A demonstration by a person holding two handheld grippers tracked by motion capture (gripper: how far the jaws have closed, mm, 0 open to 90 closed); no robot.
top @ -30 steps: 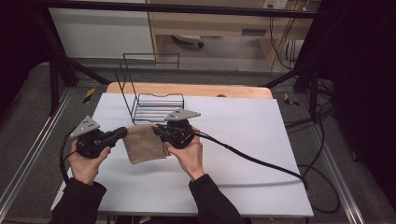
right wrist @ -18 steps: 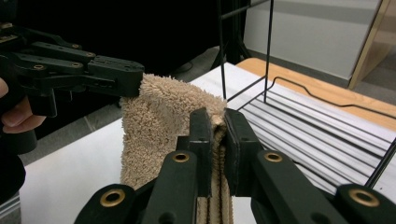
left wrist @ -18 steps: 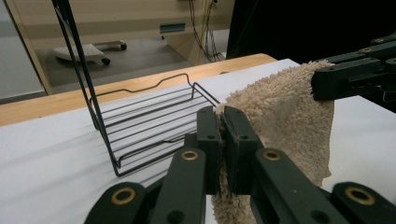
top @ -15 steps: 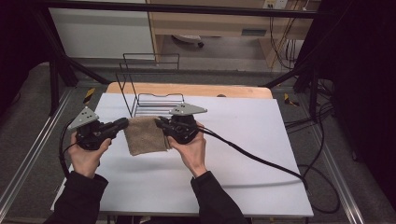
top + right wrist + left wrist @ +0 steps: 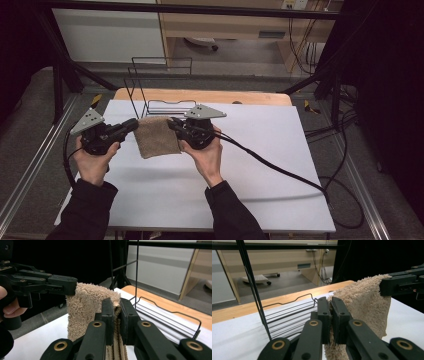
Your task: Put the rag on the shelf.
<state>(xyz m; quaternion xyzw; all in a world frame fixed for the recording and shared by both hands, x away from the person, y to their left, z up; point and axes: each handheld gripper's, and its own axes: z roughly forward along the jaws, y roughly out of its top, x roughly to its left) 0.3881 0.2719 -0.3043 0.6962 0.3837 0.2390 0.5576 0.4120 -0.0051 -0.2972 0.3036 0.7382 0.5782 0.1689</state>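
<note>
A tan folded towel (image 5: pixel 156 137) hangs between my two grippers, lifted off the white table (image 5: pixel 210 195). My left gripper (image 5: pixel 134 124) is shut on its left upper corner, and in the left gripper view the jaws pinch the towel (image 5: pixel 364 300) edge at my left gripper (image 5: pixel 331 305). On the towel's right upper corner my right gripper (image 5: pixel 171 123) is shut. The right gripper view has the towel (image 5: pixel 85 302) pressed between the jaws of my right gripper (image 5: pixel 115 307), with the left gripper (image 5: pixel 72 285) clamped on the far corner.
A black wire rack (image 5: pixel 157 95) stands just behind the towel at the table's far edge, beside a wooden strip (image 5: pixel 240 97). A black cable (image 5: pixel 280 170) trails right from the right gripper across the table. Black frame posts (image 5: pixel 253 290) rise close by.
Both hands have risen a little and moved toward the rack, lifting the towel higher off the table. Both grips are unchanged.
</note>
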